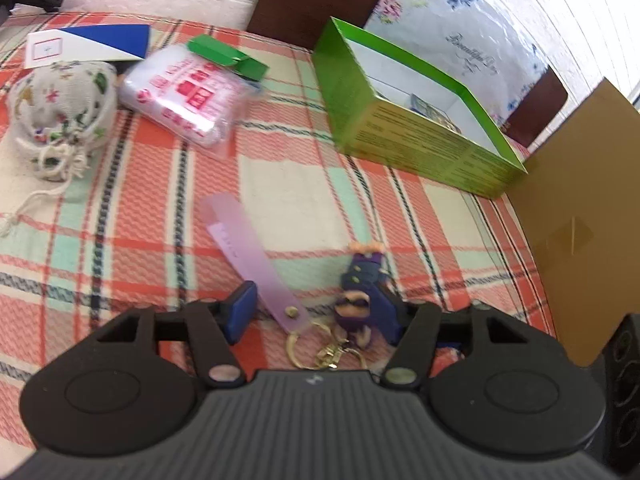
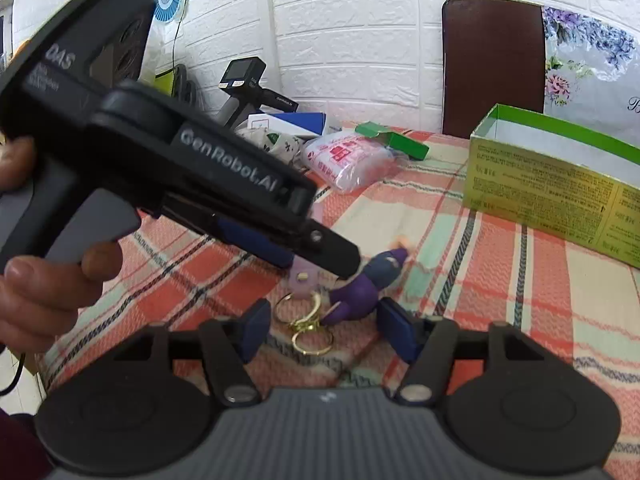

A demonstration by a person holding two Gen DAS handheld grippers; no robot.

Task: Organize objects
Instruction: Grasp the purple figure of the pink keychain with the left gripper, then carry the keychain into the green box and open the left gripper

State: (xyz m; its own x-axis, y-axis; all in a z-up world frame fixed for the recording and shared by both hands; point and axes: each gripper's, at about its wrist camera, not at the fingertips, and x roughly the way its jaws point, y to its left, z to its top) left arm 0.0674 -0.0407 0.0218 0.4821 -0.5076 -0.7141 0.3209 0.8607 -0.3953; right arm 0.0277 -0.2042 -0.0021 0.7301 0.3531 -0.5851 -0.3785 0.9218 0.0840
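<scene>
Sorting barely begun: both grippers, left gripper (image 1: 316, 312) and right gripper (image 2: 326, 330), jaws apart over keychain (image 2: 360, 284); green box (image 1: 420, 120) at 1 o'clock nearly empty, pouch (image 1: 60, 108), packet (image 1: 184, 100) still loose on tabletop (image 1: 280, 184).

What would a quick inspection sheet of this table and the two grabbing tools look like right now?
Surface: plaid tablecloth, orange, cream and mint.
Job's things: purple keychain with lilac strap and gold rings; open green box, something small inside.
Clutter: floral drawstring pouch; clear packet with red print; small green carton; blue-and-white card; brown cardboard.
Grippers: left gripper open, over the keychain; right gripper open, near the rings.
Cables: a dark cord at the left edge of the right wrist view.
Surroundings: white brick wall, brown chair back, floral sheet, blue fan.
</scene>
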